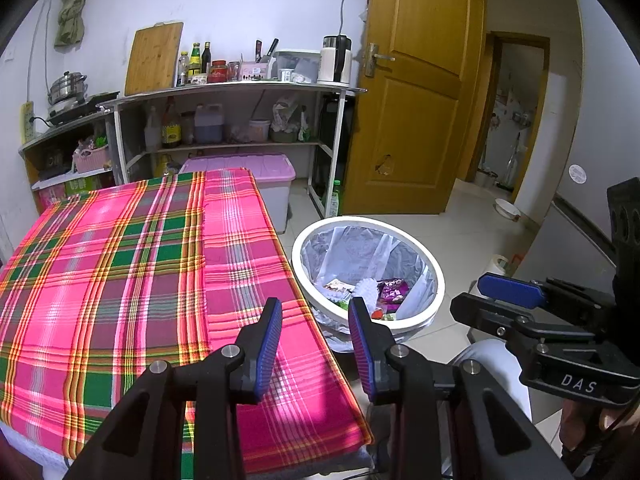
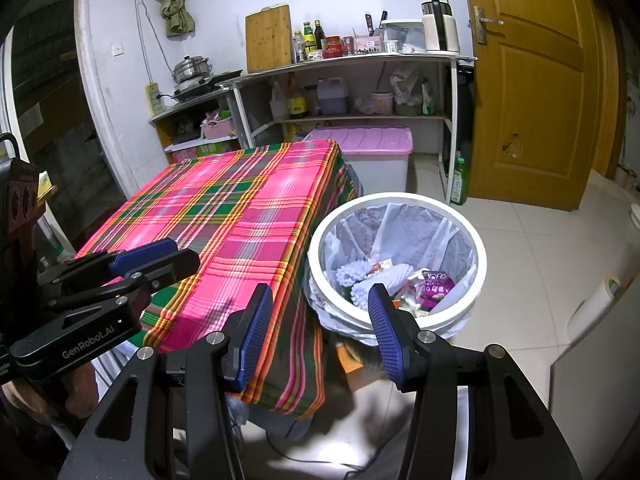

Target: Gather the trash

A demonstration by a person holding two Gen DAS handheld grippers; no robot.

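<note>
- Left gripper [image 1: 314,320], left wrist view: jaws apart with nothing between the blue pads; through the gap show the cloth's edge and the bin's near rim. The arms are cut off by the bottom of the frame.
- Right gripper [image 2: 316,308], right wrist view: jaws wider apart, also empty; through the gap show the cloth's hanging corner and the bin's near wall.
- Each gripper shows in the other's view only in part: the right one enters at 3 o'clock of the left view, the left one at 9 o'clock of the right view, both cut by the frame edge.
- A hand [image 2: 24,396] under the left gripper is dark and mostly hidden at 8 o'clock.
- Plaid tablecloth [image 1: 120,280]: covers the table fully and lies bare; its right edge runs toward 5 o'clock and drapes over the side. What sits under the overhang is shadowed and hard to make out.
- White trash bin [image 2: 478,248]: on the floor just beside the table's right edge, lined with a pale bag. The trash lies in its bottom: a purple wrapper [image 2: 436,286], white foam netting [image 2: 354,272] and smaller scraps I cannot identify. The right fingertip hides part of the near rim.
- Tiled floor [image 2: 528,240]: open past the bin toward 2 o'clock.
- Pink-lidded storage box [image 2: 368,140]: beyond the table's far end, partly hidden by it.
- Shelf unit [image 1: 240,88] at 12 o'clock: crowded with bottles and jars, labels unreadable.
- Wooden door [image 1: 416,80]: at 1 o'clock.
</note>
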